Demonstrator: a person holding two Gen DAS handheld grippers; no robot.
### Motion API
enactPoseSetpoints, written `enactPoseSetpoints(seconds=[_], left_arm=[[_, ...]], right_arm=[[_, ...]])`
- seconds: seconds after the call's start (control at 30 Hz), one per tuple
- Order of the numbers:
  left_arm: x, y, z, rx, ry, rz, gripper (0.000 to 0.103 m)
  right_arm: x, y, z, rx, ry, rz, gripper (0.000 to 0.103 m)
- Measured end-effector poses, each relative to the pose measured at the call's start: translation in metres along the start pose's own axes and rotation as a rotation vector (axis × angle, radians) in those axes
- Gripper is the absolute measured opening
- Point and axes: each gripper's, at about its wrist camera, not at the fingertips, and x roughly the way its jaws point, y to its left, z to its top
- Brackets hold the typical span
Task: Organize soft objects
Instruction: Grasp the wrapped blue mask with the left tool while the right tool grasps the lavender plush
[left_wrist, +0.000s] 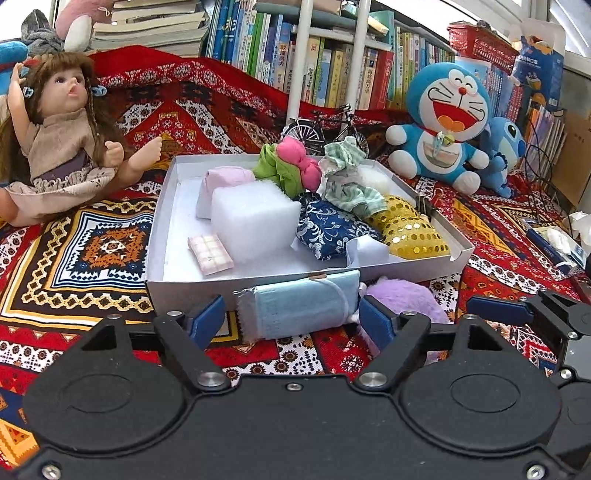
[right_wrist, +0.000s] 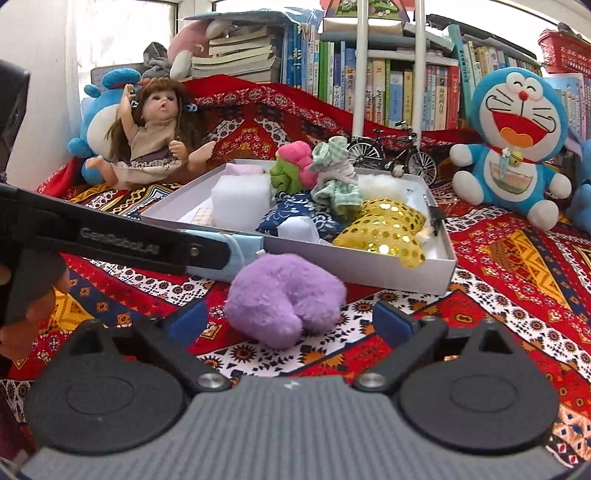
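Note:
A white box (left_wrist: 159, 236) on the patterned cloth holds several soft things: a white foam block (left_wrist: 255, 218), a blue floral pouch (left_wrist: 332, 229), a gold sequin pouch (left_wrist: 410, 225) and small cloth bundles. My left gripper (left_wrist: 293, 319) is open, its jaws on either side of a folded blue face mask (left_wrist: 299, 302) lying against the box's front wall. A purple plush (right_wrist: 284, 299) lies on the cloth in front of the box (right_wrist: 369, 266). My right gripper (right_wrist: 291, 321) is open with its jaws either side of the plush. The left gripper's finger (right_wrist: 207, 253) reaches in beside it.
A doll (left_wrist: 62, 147) sits left of the box. A Doraemon plush (left_wrist: 443, 122) and a blue Stitch plush (left_wrist: 502, 155) sit at the right. A model bicycle (left_wrist: 325, 129) stands behind the box. Books line the back. A tissue pack (left_wrist: 554, 240) lies far right.

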Motion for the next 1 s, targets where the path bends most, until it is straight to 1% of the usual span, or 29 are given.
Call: enactPoseSetpoints(seconds=[0.4,0.5,0.57,0.6,0.63,0.67,0.7,0.73,0.77,0.8,0.83,1.0], left_arm=[[0.016,-0.006,0.003,-0.012,0.013,0.003,0.081],[0.018,-0.005,0.003,-0.029,0.016,-0.001,0.079],[0.019,-0.005,0.002,-0.028,0.017,0.005,0.070],[0.020,-0.005,0.001,-0.023,0.022,0.012,0.061],[0.021,-0.006,0.000,-0.016,0.030,0.016,0.058],[0.021,-0.006,-0.001,-0.013,0.029,0.016,0.057],[0.020,-0.006,-0.001,-0.013,0.025,0.017,0.054],[0.019,-0.006,-0.002,-0.012,0.022,0.019,0.048],[0.018,-0.006,-0.003,-0.010,0.020,0.020,0.046],[0.017,-0.006,-0.003,-0.006,0.017,0.021,0.042],[0.015,-0.006,-0.003,-0.001,0.016,0.020,0.036],[0.008,-0.005,-0.005,0.009,0.013,0.029,0.017]], right_arm=[[0.013,0.002,0.000,0.018,0.018,0.010,0.101],[0.014,0.002,0.000,0.022,0.027,0.012,0.101],[0.016,0.001,0.000,0.033,0.037,0.013,0.101],[0.016,0.000,0.000,0.038,0.041,0.012,0.101],[0.017,-0.001,0.000,0.043,0.045,0.010,0.101],[0.018,-0.001,0.000,0.047,0.048,0.009,0.101],[0.018,-0.002,0.000,0.052,0.050,0.008,0.101],[0.018,-0.002,0.000,0.055,0.051,0.008,0.101],[0.018,-0.003,0.000,0.059,0.052,0.007,0.101],[0.019,-0.004,0.000,0.063,0.054,0.007,0.101],[0.019,-0.004,0.000,0.067,0.056,0.006,0.101],[0.021,-0.005,0.000,0.079,0.064,0.000,0.101]])
